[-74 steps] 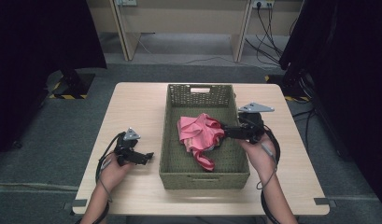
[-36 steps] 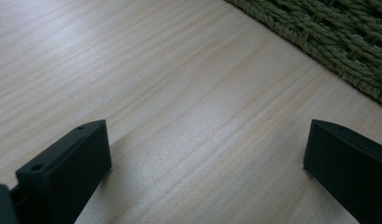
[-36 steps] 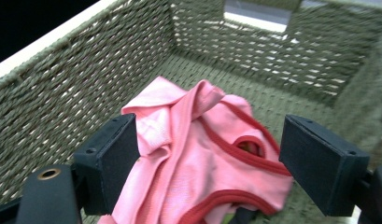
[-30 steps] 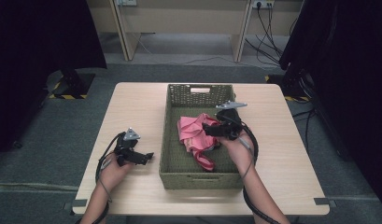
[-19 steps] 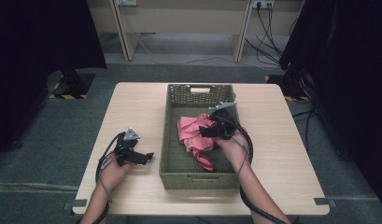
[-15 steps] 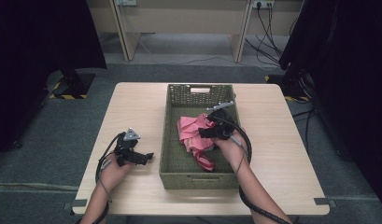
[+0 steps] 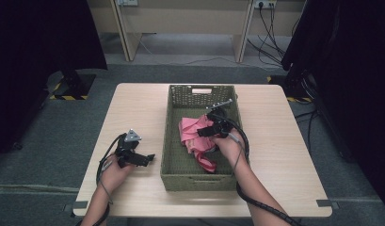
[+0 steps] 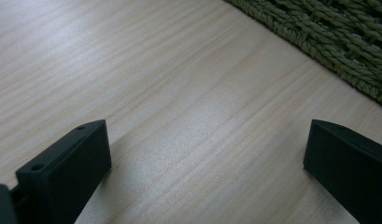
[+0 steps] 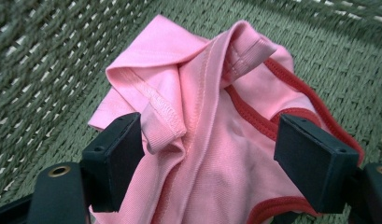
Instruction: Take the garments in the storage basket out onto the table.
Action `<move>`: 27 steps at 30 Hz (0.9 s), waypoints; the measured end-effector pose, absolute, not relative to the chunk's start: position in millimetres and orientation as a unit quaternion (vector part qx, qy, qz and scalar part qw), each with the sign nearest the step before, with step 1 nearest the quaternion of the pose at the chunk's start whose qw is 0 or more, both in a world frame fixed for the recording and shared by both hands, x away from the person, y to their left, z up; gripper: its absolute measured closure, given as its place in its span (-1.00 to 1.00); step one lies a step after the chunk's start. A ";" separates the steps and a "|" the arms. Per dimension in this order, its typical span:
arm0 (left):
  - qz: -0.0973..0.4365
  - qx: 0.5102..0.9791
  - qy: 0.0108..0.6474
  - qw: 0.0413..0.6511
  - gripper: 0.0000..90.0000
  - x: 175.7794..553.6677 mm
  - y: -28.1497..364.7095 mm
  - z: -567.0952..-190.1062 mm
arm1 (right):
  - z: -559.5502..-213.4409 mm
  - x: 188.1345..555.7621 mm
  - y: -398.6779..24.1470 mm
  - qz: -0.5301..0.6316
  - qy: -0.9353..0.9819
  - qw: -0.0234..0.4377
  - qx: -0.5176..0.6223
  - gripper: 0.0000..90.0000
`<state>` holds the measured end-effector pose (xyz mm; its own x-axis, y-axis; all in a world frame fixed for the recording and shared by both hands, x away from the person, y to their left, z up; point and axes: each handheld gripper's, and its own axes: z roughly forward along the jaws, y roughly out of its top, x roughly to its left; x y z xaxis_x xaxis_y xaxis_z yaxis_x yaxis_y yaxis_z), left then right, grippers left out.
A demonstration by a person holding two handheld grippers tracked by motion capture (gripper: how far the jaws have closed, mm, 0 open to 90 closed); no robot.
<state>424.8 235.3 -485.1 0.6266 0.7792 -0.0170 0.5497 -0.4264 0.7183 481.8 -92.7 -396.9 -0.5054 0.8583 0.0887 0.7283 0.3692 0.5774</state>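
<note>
A crumpled pink garment (image 7: 194,136) with red trim lies in the green woven basket (image 7: 172,141) at the table's middle. My right gripper (image 7: 202,132) is down inside the basket, open, its jaws standing on either side of a fold of the pink garment (image 9: 202,126). One fingertip (image 9: 115,158) touches the cloth's hem. My left gripper (image 7: 150,157) rests low over the wooden table (image 7: 133,108) left of the basket, open, with bare wood between its fingertips (image 8: 67,172). The basket's woven wall (image 8: 328,42) runs just beyond it.
The basket has a handle slot (image 7: 201,90) in its far wall. Cables (image 7: 242,136) trail from both grippers along the forearms. Bare tabletop (image 7: 284,127) lies right of the basket. Dark curtains and desk legs stand beyond the table.
My right gripper moved left from the basket's right rim into the basket and down onto the pink garment. The left gripper stayed still.
</note>
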 end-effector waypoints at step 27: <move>0.160 0.830 0.399 0.356 -1.00 424.0 234.8 -485.2 | -419.1 499.7 -91.6 0.201 0.838 0.037 0.506 0.25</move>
